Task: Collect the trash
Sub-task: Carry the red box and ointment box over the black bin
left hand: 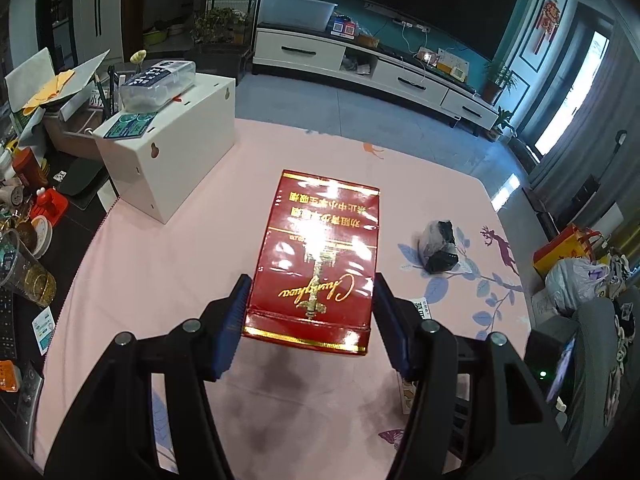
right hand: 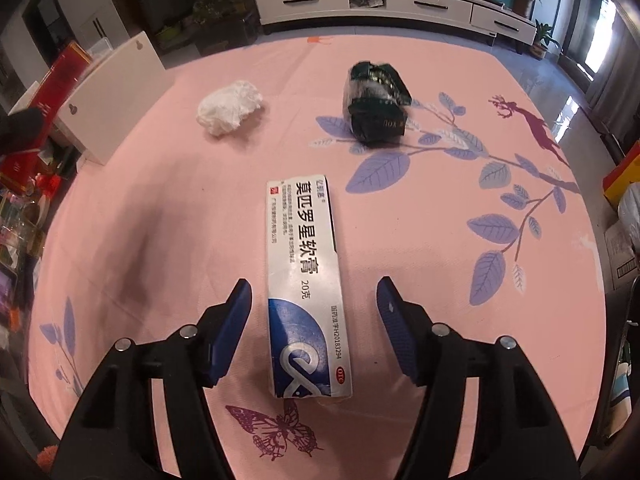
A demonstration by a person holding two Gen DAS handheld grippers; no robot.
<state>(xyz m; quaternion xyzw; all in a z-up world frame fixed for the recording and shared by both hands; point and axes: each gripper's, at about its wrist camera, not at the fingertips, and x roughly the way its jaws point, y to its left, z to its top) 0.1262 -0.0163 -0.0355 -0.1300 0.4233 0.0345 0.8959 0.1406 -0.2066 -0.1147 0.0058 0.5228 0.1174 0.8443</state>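
Observation:
A glossy red carton with gold lettering [left hand: 320, 248] hangs above the pink tablecloth [left hand: 168, 272], casting a shadow below it. My left gripper [left hand: 312, 280] is shut on the carton's near end, both blue pads pressed against its sides. In the right wrist view a long white-and-blue ointment box [right hand: 304, 276] lies flat on the cloth. My right gripper [right hand: 315, 284] stands open astride the ointment box, with a gap on each side and no contact. Farther off lie a crumpled white tissue [right hand: 230, 108] and a black packet in clear wrap [right hand: 376, 100], the packet [left hand: 438, 248] also showing right of the carton.
A white box with gourd-shaped cutouts [left hand: 172, 152] stands at the table's far left corner. Cups, jars and clutter [left hand: 28, 240] crowd a dark surface to the left. Bags [left hand: 572, 268] sit off the right edge. A TV cabinet [left hand: 360, 60] lines the far wall.

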